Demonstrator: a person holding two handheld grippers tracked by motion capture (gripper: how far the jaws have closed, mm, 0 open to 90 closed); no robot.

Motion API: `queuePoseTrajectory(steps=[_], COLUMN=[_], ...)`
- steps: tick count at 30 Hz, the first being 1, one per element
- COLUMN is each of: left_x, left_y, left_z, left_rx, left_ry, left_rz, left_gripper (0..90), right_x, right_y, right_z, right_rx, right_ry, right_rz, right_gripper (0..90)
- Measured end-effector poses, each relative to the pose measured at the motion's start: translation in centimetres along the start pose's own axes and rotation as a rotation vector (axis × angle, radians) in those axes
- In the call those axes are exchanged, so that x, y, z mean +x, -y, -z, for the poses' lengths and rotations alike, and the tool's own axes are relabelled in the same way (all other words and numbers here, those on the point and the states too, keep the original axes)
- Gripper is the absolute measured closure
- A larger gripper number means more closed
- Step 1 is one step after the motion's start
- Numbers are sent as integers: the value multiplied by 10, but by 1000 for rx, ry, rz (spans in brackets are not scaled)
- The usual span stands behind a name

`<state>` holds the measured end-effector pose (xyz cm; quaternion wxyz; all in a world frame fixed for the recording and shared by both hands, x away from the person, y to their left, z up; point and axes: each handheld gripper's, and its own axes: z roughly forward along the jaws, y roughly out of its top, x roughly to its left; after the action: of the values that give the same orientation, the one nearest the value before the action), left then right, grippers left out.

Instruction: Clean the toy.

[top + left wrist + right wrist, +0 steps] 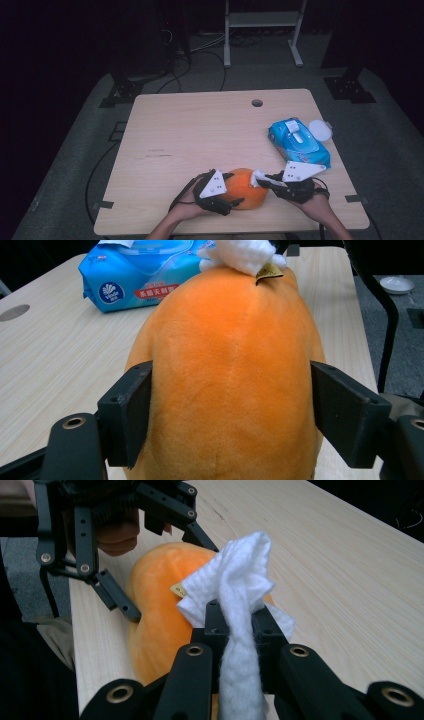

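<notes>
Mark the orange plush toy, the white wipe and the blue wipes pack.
orange plush toy (230, 370): left gripper view, middle of its fuzzy body.
white wipe (240, 575): right gripper view, bunched upper end.
blue wipes pack (300, 145): high view, top face.

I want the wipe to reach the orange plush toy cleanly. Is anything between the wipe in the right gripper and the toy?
Nothing visible is. The right gripper holds the white wipe, which already lies against the top of the orange plush toy. The left gripper clasps the toy's sides, away from the wipe.
</notes>
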<state>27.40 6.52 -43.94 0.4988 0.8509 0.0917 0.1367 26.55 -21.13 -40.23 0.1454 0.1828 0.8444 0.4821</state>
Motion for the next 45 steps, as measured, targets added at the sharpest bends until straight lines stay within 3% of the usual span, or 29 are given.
queuePoseTrajectory(steps=[4,7,11,15,21,27,29,33,37,41,43,45], left_x=[6,2,-3,0,5,6,9,15,3,-8,-9,-2], left_y=[4,1,-2,0,4,6,6,8,2,-3,-3,-4], left_z=[2,0,-1,3,4,3,5,5,0,-1,-1,2], left_rx=[-5,9,16,7,13,11,9,1,23,37,35,19], left_ry=[10,1,-2,18,17,22,14,18,6,-1,11,45], left_rz=[37,5,-24,-4,19,19,38,87,-21,-106,-97,-42], left_gripper=[235,228,213,217,222,207,209,209,207,204,194,155], right_x=[-8,-11,-2,-2,-7,0,-3,-12,-11,-10,-7,-5], right_y=[11,15,3,5,17,4,6,20,19,5,1,3], right_z=[2,3,2,3,10,7,7,6,3,5,4,1], right_rx=[52,54,21,31,103,51,47,107,110,24,13,35], right_ry=[36,28,8,-23,-19,-42,-51,-12,-7,-14,-28,-23], right_rz=[-15,-40,1,15,13,31,26,-8,-13,-23,-12,4], right_gripper=[807,807,806,806,807,806,807,807,807,806,806,807])
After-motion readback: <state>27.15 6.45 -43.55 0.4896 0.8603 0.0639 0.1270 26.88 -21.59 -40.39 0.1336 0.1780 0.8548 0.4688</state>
